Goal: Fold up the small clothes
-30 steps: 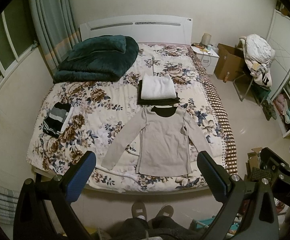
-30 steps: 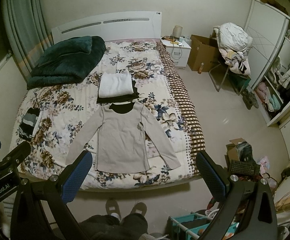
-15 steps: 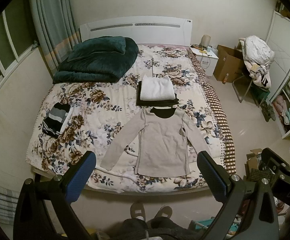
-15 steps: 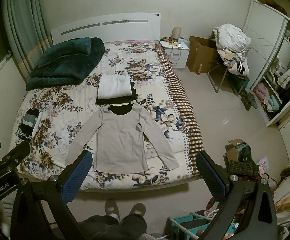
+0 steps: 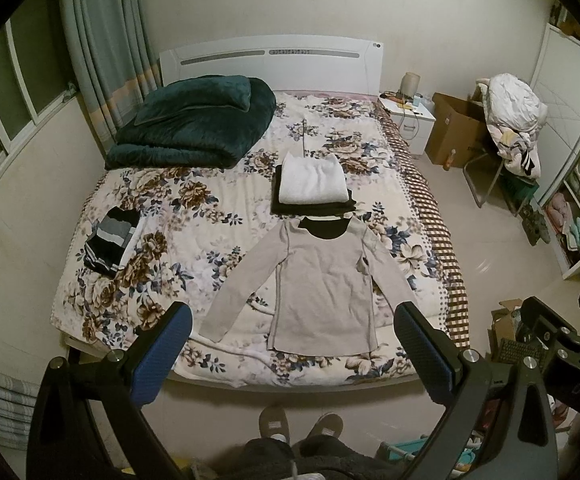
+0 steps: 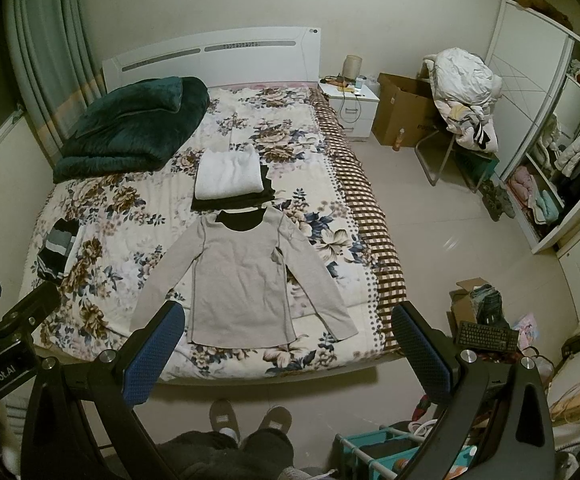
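A grey long-sleeved top [image 5: 322,284] [image 6: 241,280] lies flat on the floral bed, sleeves spread, hem toward the foot edge. Behind it is a folded stack, white garment [image 5: 314,180] [image 6: 227,174] on a black one. A folded striped garment [image 5: 109,240] [image 6: 55,250] lies at the bed's left. My left gripper [image 5: 294,354] is open and empty, held high above the bed's foot, well short of the top. My right gripper [image 6: 290,350] is open and empty, alongside it to the right.
A dark green blanket [image 5: 193,120] lies folded at the bed's head, left. The person's slippered feet [image 5: 300,426] stand at the foot edge. A nightstand [image 6: 350,104], cardboard box [image 6: 402,120], chair with laundry [image 6: 466,92] and wardrobe shelves [image 6: 550,160] line the right. A keyboard [image 6: 486,336] lies on the floor.
Both grippers have pulled back and up a little from the bed, so the bed looks slightly farther away. Both stay open. The clothes have not moved.
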